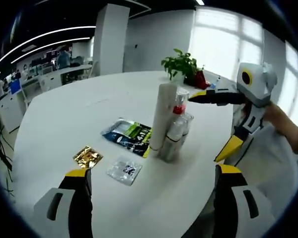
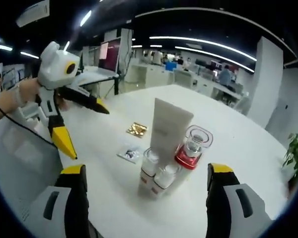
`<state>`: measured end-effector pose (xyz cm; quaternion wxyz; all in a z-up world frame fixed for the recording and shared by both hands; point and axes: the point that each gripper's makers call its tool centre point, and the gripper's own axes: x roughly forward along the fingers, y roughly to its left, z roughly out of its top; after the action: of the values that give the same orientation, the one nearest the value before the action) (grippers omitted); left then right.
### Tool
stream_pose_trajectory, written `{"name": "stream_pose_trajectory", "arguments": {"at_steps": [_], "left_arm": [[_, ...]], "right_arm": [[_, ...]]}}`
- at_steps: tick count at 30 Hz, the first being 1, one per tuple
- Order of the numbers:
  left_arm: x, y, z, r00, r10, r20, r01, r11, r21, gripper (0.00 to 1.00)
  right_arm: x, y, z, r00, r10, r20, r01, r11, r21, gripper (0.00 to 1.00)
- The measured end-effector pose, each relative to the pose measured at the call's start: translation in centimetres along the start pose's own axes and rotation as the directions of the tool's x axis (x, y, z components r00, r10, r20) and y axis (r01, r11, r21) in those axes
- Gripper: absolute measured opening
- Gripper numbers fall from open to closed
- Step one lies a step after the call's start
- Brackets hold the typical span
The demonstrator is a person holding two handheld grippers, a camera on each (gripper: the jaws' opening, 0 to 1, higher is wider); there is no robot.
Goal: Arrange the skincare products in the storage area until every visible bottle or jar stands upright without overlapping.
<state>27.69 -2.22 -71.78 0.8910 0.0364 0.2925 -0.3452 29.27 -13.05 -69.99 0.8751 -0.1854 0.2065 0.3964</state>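
On the white round table [image 1: 64, 114], near the edge closest to me, I see the skincare cluster standing together: a tall white tube [image 1: 161, 116] upright on its cap, with two small clear bottles with white caps [image 2: 158, 177] at its foot and a red-based jar with a clear top [image 2: 192, 151] just beside them. Judged from both views, everything that is a bottle or jar is already upright and nothing lies across anything else, so I take the arranging as nearly or fully done; the items stand touching or very close, and I can't tell whether a little spacing is wanted. What is left flat are the sachets: a dark blue-green packet [image 1: 129, 136] just beside the tube's foot, a clear sachet [image 1: 124, 170] nearer me, and a gold foil sachet [image 1: 88, 156] beside it, all apart from one another. A potted plant [image 1: 181, 64] sits at the far side. My left gripper [image 1: 151, 191] has its yellow-tipped jaws spread wide with nothing between them; the cluster stands ahead of it, slightly right of centre and clear of both jaws. My right gripper [image 2: 145, 191] is likewise spread and empty, and in its view the bottles sit right between the jaw tips, close ahead, not touched as far as I can see
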Motion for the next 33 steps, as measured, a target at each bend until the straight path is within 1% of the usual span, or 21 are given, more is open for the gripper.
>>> {"name": "stream_pose_trajectory", "arguments": {"at_steps": [2,5,10,12,15,18,24,26,27,28,31,33], "left_arm": [[0.0,0.1,0.0,1.000,0.002,0.002,-0.002,1.000,-0.004,0.99],[0.0,0.3,0.1,1.000,0.004,0.004,-0.004,1.000,-0.012,0.99],[0.1,0.1,0.1,1.000,-0.013,0.005,0.013,1.000,-0.021,0.99],[0.1,0.2,0.1,1.000,-0.007,0.002,0.007,1.000,-0.012,0.99],[0.0,0.2,0.2,1.000,-0.006,0.009,0.006,1.000,-0.019,0.99],[0.0,0.3,0.3,1.000,0.000,0.020,0.000,1.000,-0.009,0.99],[-0.1,0.5,0.1,1.000,0.009,0.016,-0.009,1.000,-0.005,0.99],[-0.1,0.4,0.0,1.000,0.008,0.010,-0.008,1.000,-0.001,0.99],[-0.1,0.4,0.0,1.000,0.007,0.008,-0.007,1.000,-0.001,0.99],[0.0,0.4,-0.1,1.000,0.007,0.005,-0.006,1.000,-0.001,0.99],[-0.1,0.4,-0.1,1.000,0.009,0.005,-0.009,1.000,-0.002,0.99],[-0.1,0.5,-0.1,1.000,0.010,0.004,-0.010,1.000,-0.007,0.99]], "right_arm": [[0.0,0.0,0.1,1.000,0.003,0.003,-0.003,1.000,0.008,0.99],[0.1,0.1,-0.2,1.000,0.008,-0.012,-0.008,1.000,0.015,0.99],[0.0,-0.1,-0.3,1.000,0.001,-0.016,0.000,1.000,0.023,0.99],[0.0,-0.1,-0.1,1.000,-0.002,-0.007,0.003,1.000,0.024,0.99],[-0.1,-0.4,0.4,1.000,-0.019,0.024,0.019,1.000,0.008,0.99],[-0.1,-0.6,0.4,0.999,-0.023,0.024,0.023,0.999,0.028,0.99],[-0.1,-0.6,1.1,0.997,-0.026,0.074,0.025,1.000,0.014,1.00],[-0.1,-0.7,1.1,0.997,-0.030,0.077,0.030,0.999,0.012,1.00],[-0.1,-0.8,0.6,0.998,-0.035,0.043,0.033,0.999,0.026,1.00],[0.0,-0.8,0.3,0.999,-0.028,0.025,0.028,0.999,0.033,1.00],[0.0,-0.7,0.1,0.999,-0.029,0.017,0.029,0.999,0.021,1.00],[0.0,-0.6,0.4,0.999,-0.018,0.033,0.017,1.000,0.024,1.00]]}}
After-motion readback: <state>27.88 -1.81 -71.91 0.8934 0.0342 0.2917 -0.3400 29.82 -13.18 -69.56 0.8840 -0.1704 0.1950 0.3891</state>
